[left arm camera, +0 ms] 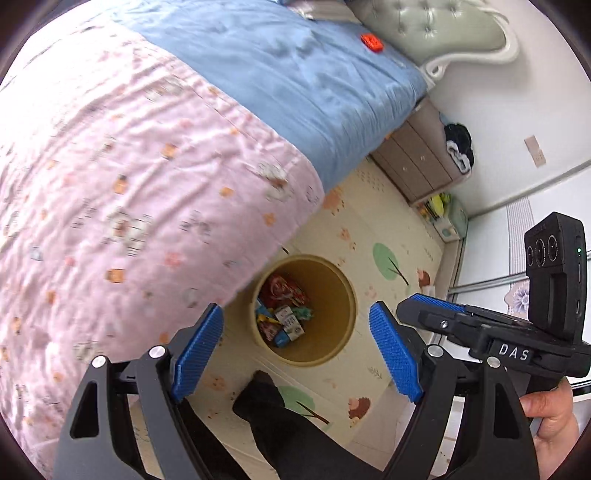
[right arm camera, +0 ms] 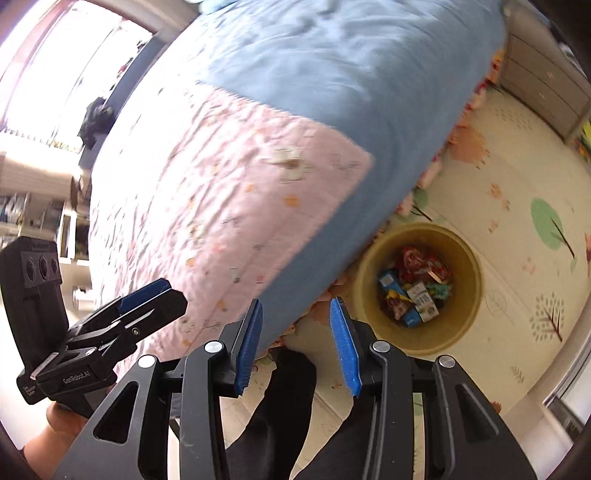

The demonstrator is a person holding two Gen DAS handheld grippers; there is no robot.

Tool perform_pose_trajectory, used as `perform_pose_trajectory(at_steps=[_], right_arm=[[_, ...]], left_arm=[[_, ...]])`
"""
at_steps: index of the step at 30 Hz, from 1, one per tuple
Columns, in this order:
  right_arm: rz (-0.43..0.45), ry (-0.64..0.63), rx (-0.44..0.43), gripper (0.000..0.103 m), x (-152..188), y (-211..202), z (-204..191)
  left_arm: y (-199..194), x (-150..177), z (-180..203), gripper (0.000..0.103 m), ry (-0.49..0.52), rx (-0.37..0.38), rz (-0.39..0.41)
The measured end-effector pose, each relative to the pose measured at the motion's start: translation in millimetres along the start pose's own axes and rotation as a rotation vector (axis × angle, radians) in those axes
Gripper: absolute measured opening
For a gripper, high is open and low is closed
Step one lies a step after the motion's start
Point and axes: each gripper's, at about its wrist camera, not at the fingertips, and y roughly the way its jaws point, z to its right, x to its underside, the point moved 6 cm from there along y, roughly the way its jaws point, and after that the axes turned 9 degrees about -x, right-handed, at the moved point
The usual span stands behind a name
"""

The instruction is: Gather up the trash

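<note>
bedroom floor mat carries a yellow bin at the bed's 5 o'clock, wrappers inside; left tongs and right tongs both spread, empty.

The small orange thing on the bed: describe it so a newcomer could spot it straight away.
Start at the bed, pink floral quilt near the foot and plain blue bedding toward the padded green headboard. On the blue part, close to the headboard, lies a small orange object. It is the only bright orange thing on that plain blue stretch; what it is cannot be told.
</note>
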Motion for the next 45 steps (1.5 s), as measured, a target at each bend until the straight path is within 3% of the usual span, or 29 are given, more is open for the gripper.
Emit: perform_pose_trajectory(at_steps=[5, 19, 24, 30, 34, 42, 45], right_arm=[[-0.06, -0.142, -0.027, 0.038, -6, 36, -77], [-0.163, -0.544, -0.026, 0.038, -2, 136, -276], [-0.178, -0.612, -0.027, 0.048, 2, 164, -329], [-0.197, -0.656, -0.013, 0.049, 5, 194, -370], [-0.204, -0.659, -0.019, 0.049, 5, 203, -389], [-0.218, -0.642, -0.029, 0.049, 1, 215, -403], [-0.241, -0.633, -0.044, 0.049, 2, 219, -404]], left_arm=[[-46, 1, -56, 0.081, -0.063, -0.048, 0.072], [-152, 45, -255, 0.082, -0.384, -0.241, 0.192], [-181, 53, -305, 0.087, -0.435, -0.306, 0.247], [-186, 59, -359, 0.089, -0.498, -0.326, 0.214], [-191, 61, -380, 0.09, -0.506, -0.3, 0.215], [-199, 67, -408, 0.09, -0.491, -0.26, 0.203], [-203, 71, -416, 0.09, -0.529, -0.239, 0.206]])
